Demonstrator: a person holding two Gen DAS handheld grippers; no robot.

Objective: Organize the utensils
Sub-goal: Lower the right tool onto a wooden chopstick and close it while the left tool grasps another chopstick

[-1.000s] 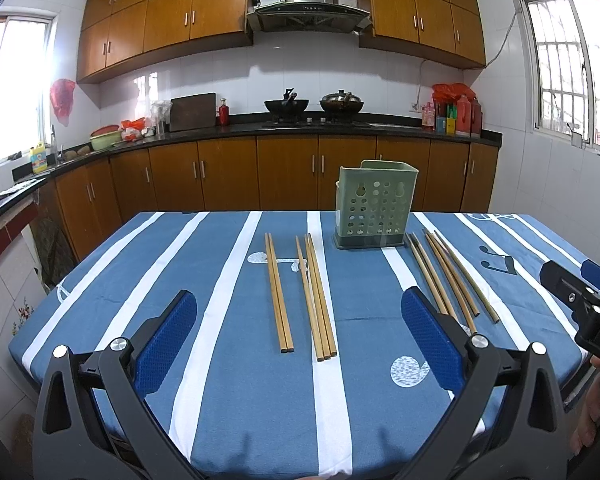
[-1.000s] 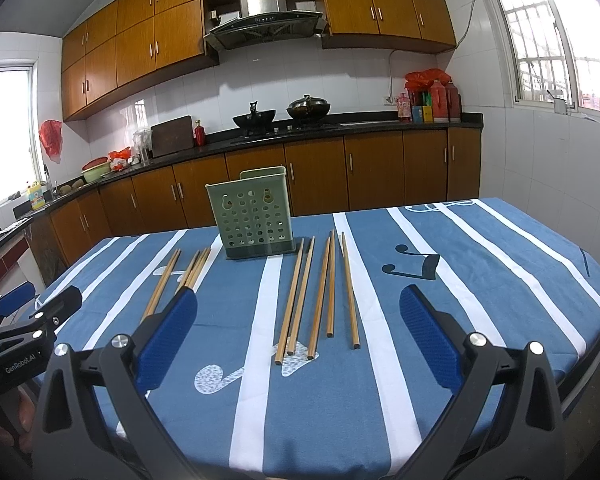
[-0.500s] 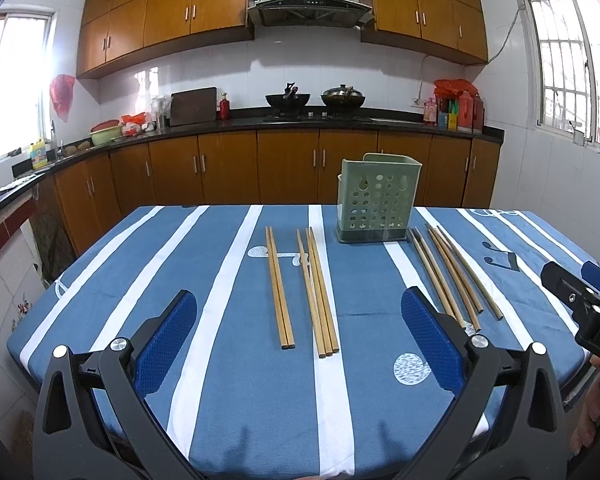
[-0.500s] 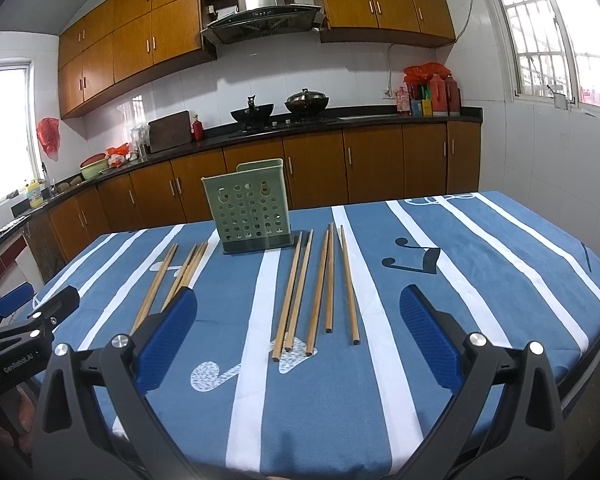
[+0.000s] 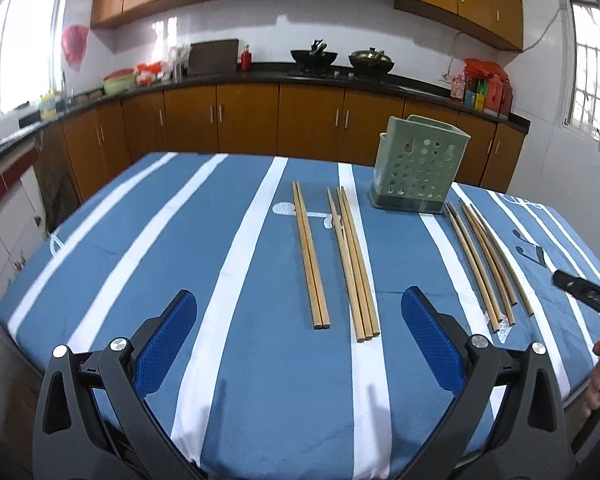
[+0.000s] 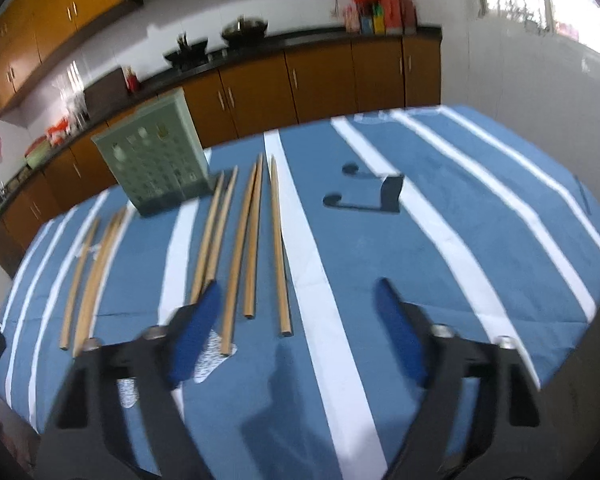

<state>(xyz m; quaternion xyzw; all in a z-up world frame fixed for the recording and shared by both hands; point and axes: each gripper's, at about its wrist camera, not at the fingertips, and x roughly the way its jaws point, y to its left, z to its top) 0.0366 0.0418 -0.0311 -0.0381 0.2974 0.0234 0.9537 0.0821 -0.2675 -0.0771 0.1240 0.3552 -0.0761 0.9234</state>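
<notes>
Two wrist views, both angled down across one table toward the kitchen counter.
Left view: mounted behind the left gripper, facing the table from its near edge, sharp, holder right of centre. Right view: mounted behind the right gripper, closer to the cloth, tilted and blurred, holder to the left. Shared: holder, chopsticks, striped cloth, counter.
</notes>
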